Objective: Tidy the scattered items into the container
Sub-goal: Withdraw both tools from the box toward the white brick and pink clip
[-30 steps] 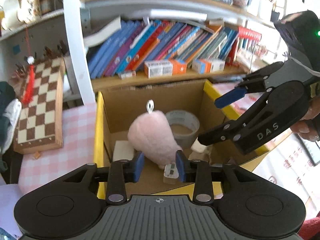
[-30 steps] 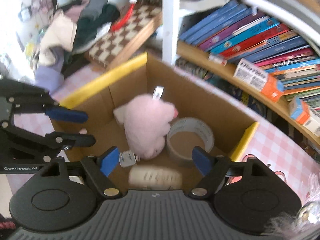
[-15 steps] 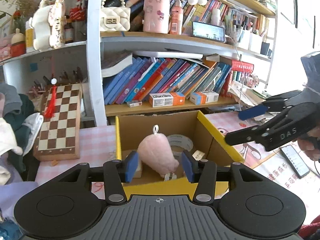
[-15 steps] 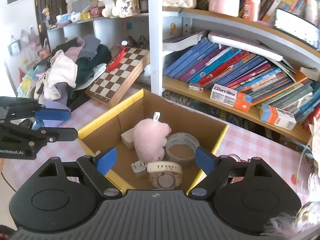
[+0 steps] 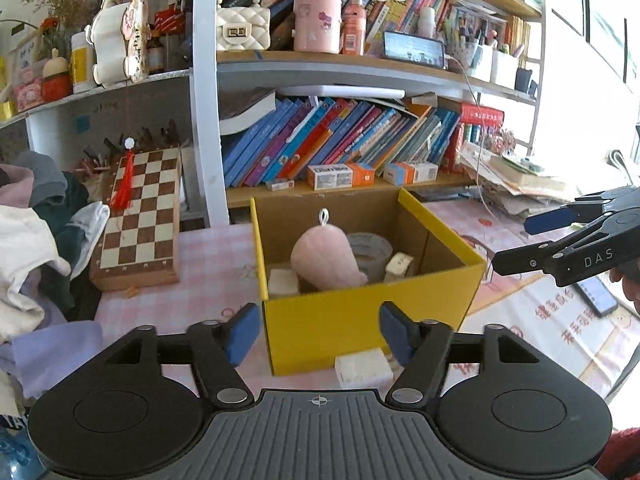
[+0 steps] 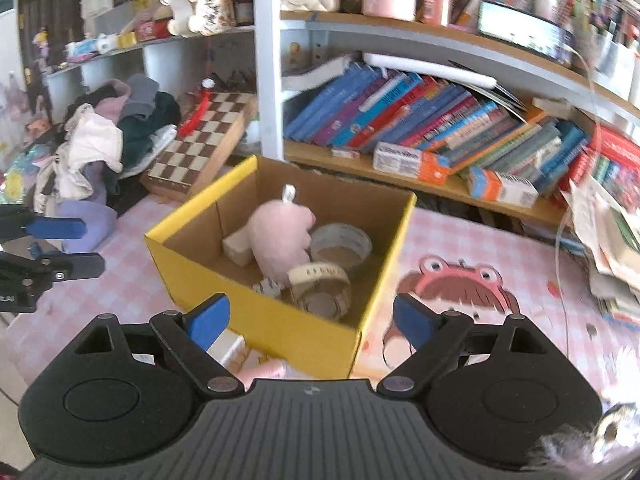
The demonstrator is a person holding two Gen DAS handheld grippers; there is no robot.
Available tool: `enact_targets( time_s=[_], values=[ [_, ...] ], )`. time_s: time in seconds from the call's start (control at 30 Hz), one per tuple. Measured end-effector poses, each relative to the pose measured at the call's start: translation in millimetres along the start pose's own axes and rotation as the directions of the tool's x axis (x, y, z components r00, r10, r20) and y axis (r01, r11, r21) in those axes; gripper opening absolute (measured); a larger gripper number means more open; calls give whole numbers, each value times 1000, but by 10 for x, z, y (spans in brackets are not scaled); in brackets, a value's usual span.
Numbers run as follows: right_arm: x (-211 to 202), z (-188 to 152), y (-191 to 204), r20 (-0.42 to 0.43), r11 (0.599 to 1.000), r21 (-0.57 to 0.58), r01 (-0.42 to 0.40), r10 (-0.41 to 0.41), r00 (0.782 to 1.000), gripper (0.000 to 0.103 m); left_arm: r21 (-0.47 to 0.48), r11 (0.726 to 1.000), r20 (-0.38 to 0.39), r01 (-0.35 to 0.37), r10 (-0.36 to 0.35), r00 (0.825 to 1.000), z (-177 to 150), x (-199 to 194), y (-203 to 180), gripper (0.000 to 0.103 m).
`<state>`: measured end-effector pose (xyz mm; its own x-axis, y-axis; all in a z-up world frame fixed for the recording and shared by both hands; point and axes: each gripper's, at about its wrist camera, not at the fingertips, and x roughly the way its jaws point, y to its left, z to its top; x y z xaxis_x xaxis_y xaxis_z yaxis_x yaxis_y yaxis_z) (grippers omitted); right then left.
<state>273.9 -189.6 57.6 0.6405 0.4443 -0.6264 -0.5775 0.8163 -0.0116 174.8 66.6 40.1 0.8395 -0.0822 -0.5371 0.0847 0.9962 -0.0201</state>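
Box [image 5: 372,320] between left fingers [image 5: 240,334]

"DAS" is printed on the right tool [image 5: 520,242].

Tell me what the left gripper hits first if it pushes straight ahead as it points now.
Most likely the yellow front wall of the cardboard box, which fills the gap ahead of the open left gripper; the white block lies lower, though depth is unclear.

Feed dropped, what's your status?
Both grippers open, empty: left, right. Plush, tape in box. White block outside.
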Motion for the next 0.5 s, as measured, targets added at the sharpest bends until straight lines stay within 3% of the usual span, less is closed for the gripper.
enact_targets(
  time_s=[0.3, 0.5],
  values=[
    [-19, -419, 238, -18, 998, -10, 67, -67, 998, 90, 16, 1000, -39, -17, 17, 999, -269, -16, -68, 81],
    [84, -628, 428, -62, 999, -15, 42, -43, 997, 90, 17, 1000, -82, -8, 10, 997, -420, 66, -128, 81]
  ],
)
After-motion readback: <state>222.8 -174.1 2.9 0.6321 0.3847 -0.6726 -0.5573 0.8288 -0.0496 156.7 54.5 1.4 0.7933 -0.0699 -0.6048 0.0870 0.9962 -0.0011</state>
